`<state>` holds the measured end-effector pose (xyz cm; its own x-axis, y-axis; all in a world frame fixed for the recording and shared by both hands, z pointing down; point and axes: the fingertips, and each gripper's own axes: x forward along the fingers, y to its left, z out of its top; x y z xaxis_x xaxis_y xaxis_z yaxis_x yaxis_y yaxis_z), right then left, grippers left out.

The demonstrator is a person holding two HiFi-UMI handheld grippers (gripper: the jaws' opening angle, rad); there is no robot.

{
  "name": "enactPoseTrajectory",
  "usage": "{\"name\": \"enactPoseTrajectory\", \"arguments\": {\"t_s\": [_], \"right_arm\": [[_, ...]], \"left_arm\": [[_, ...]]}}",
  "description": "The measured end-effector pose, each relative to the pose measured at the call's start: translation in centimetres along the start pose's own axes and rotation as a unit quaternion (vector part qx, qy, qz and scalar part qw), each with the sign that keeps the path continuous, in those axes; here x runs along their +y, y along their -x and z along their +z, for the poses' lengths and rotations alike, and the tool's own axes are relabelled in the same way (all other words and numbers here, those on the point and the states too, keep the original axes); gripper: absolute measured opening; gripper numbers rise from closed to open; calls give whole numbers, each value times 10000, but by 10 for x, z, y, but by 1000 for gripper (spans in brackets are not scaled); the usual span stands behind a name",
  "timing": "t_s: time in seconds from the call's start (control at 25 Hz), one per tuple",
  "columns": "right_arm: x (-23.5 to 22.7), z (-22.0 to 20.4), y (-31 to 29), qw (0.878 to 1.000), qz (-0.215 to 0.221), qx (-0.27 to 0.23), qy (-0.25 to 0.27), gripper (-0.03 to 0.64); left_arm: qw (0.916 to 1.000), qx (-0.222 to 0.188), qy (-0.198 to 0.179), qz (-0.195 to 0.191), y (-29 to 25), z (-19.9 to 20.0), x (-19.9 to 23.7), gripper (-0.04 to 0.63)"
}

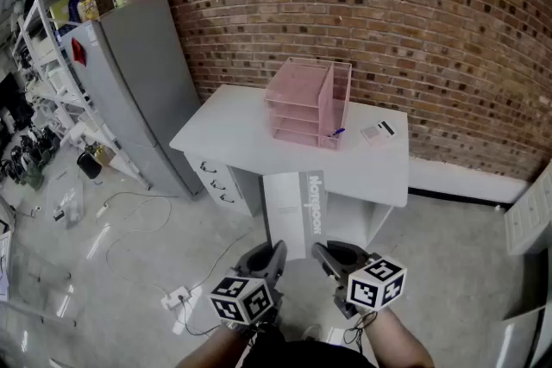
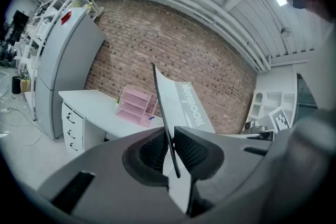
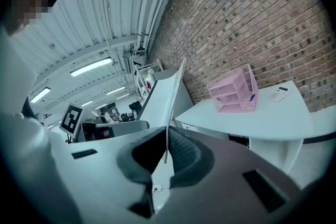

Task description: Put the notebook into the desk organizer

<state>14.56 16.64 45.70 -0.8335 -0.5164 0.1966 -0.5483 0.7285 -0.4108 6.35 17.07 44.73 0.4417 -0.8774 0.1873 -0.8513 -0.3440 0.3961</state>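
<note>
A thin grey-and-white notebook hangs in the air in front of a white desk, gripped at its near corners from both sides. My left gripper is shut on its near left edge, and my right gripper is shut on its near right edge. In the left gripper view the notebook rises edge-on between the pads; in the right gripper view the notebook does the same. The pink desk organizer with several shelves stands on the desk by the brick wall, well beyond the notebook.
A calculator lies on the desk right of the organizer, a blue pen at the organizer's base. A grey fridge stands left of the desk, with shelving further left. Cables and a power strip lie on the floor.
</note>
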Motion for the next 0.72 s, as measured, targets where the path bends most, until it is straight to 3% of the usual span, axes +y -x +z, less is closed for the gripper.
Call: {"name": "enactPoseTrajectory", "arguments": {"t_s": [0.72], "right_arm": [[-3,7,-30,9995,-36,-32,-301,15]], "left_arm": [[10000,72,47,-47,-9,13,29,38]]}}
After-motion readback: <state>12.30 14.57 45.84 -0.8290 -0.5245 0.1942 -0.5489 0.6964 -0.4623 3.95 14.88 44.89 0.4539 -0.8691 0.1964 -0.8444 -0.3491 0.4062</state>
